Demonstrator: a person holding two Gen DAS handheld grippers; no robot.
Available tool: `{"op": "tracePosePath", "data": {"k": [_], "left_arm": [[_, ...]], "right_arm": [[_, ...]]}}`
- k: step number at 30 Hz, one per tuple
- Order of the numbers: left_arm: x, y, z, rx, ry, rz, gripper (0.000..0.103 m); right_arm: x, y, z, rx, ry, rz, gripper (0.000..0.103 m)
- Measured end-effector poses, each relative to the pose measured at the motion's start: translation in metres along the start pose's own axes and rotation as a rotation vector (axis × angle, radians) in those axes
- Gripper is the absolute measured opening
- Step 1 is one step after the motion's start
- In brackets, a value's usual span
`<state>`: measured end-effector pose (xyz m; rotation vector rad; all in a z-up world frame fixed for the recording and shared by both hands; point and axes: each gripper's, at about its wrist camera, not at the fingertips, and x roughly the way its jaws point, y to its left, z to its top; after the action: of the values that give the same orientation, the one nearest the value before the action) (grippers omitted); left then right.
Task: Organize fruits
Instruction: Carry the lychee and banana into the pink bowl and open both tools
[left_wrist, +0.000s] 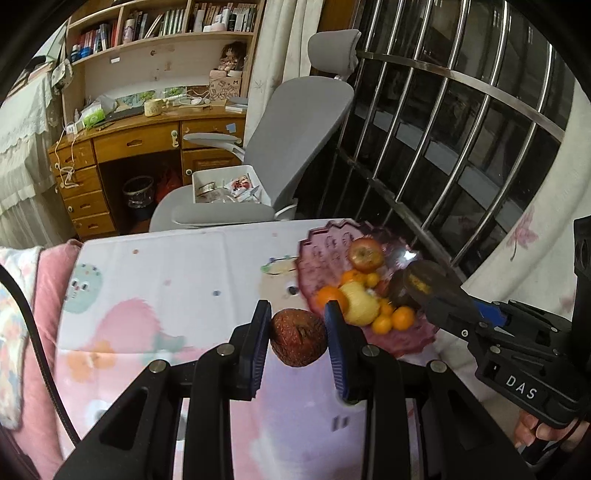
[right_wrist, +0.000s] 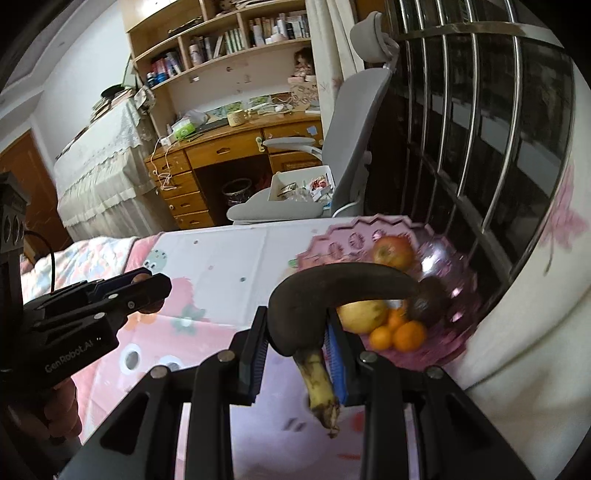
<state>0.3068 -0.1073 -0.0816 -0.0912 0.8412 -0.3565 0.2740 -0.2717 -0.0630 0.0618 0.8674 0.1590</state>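
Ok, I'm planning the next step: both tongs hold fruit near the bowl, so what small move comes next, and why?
Probably carry the right tongs forward over the purple bowl. They are shut on the blackened banana, whose far end is already close to the bowl, while the left tongs grip a wrinkled brown fruit farther back.

Both views are evenly lit by soft indoor light, and the barred window at the upper right is dark. A white glare spot sits on the purple fruit bowl. Fisheye bending curves the bookshelf and bars, corners go black, and the lower right smears with motion blur.
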Motion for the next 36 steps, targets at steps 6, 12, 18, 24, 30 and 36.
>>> {"op": "tracePosePath", "data": {"k": [6,12,18,24,30,36], "left_arm": [[0.040,-0.041,0.004,-0.024,0.023,0.004,0.028],[0.085,-0.063,0.000,-0.033,0.077,0.019,0.028],[0.132,-0.072,-0.012,-0.042,0.143,0.026,0.028],[0.160,-0.076,-0.021,-0.073,0.178,0.037,0.029],[0.165,-0.066,-0.027,-0.107,0.208,0.061,0.047],[0.140,-0.051,-0.033,-0.126,0.196,0.021,0.062]], "right_arm": [[0.010,-0.050,0.009,-0.054,-0.011,-0.012,0.029],[0.042,-0.093,0.013,-0.059,0.006,-0.027,0.029],[0.081,-0.110,0.009,-0.112,0.023,-0.037,0.029],[0.096,-0.104,0.005,-0.204,-0.002,-0.037,0.032],[0.105,-0.108,-0.001,-0.195,0.067,-0.022,0.047],[0.098,-0.120,-0.005,-0.060,0.096,-0.030,0.059]]}}
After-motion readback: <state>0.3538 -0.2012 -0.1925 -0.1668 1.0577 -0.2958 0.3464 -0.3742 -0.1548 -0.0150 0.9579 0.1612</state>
